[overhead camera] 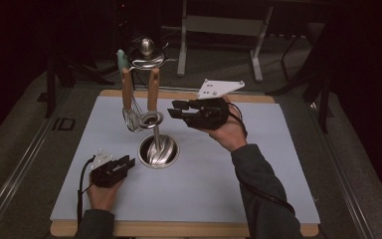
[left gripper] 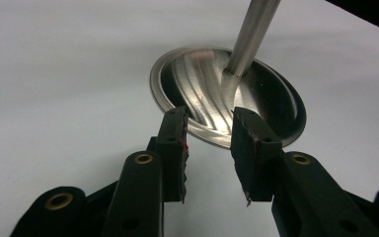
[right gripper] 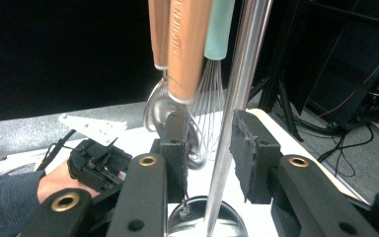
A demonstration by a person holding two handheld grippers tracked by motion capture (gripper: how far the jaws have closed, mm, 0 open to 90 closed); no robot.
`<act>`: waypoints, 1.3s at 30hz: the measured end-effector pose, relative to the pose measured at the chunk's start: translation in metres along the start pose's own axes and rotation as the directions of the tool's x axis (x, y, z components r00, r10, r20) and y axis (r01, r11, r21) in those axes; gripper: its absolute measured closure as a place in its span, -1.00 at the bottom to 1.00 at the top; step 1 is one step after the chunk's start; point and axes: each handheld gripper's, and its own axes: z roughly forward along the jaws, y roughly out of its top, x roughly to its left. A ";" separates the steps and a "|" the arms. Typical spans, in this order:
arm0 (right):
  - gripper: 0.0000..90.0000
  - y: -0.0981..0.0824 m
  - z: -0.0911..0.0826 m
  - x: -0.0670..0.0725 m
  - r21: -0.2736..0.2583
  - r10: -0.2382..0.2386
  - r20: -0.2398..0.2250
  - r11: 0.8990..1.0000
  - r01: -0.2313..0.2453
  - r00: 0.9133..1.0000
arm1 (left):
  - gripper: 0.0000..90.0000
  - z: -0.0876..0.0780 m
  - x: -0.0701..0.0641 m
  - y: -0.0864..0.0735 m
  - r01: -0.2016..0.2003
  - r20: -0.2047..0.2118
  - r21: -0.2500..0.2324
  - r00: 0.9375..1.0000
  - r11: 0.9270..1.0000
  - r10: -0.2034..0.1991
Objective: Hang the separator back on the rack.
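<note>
Utensils hang from a steel stand whose pole [overhead camera: 155,130] rises from a round base [overhead camera: 158,150] near the middle of the mat [overhead camera: 204,169]. In the high view, two wooden-handled tools [overhead camera: 152,88] and a whisk [overhead camera: 133,118] dangle just beyond the tip of the right gripper [overhead camera: 178,109], which is raised and points at them with its jaws apart and nothing between them; their long axes run straight down, crosswise to the gripper's reach. The left gripper [overhead camera: 124,163] sits low, just beside the base and well below the hanging handles, so I judge the right hand the nearer one for any pick. In the left gripper view, the gripper [left gripper: 208,150] has its jaws open a moderate way and empty, the base rim [left gripper: 177,106] directly ahead and the pole [left gripper: 249,34] leaning up and away. In the right gripper view, the gripper [right gripper: 208,150] is likewise parted and empty; the pole [right gripper: 237,98] stands in line with the gap, while a wooden handle [right gripper: 187,47] and the mint-handled whisk [right gripper: 218,29] hang above and beyond (faint printing runs down the wood, too blurred to read). No other labels show.
</note>
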 end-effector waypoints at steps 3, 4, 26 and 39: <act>0.51 -0.001 -0.001 -0.001 0.001 -0.002 0.002 1.000 0.002 1.000 | 0.50 0.000 0.000 0.000 0.000 0.000 0.000 1.000 1.000 0.000; 0.51 -0.001 -0.002 -0.001 0.001 0.000 0.002 1.000 0.000 1.000 | 0.50 0.000 0.000 0.000 -0.001 -0.001 0.000 1.000 1.000 0.001; 0.47 -0.014 -0.009 -0.008 0.039 0.010 0.028 0.999 -0.011 1.000 | 0.49 0.000 0.000 0.000 -0.002 -0.002 0.001 1.000 1.000 0.002; 0.42 -0.048 -0.020 -0.023 0.102 0.062 0.088 0.992 -0.071 0.994 | 0.49 0.000 0.000 0.000 0.000 -0.003 0.002 1.000 1.000 0.000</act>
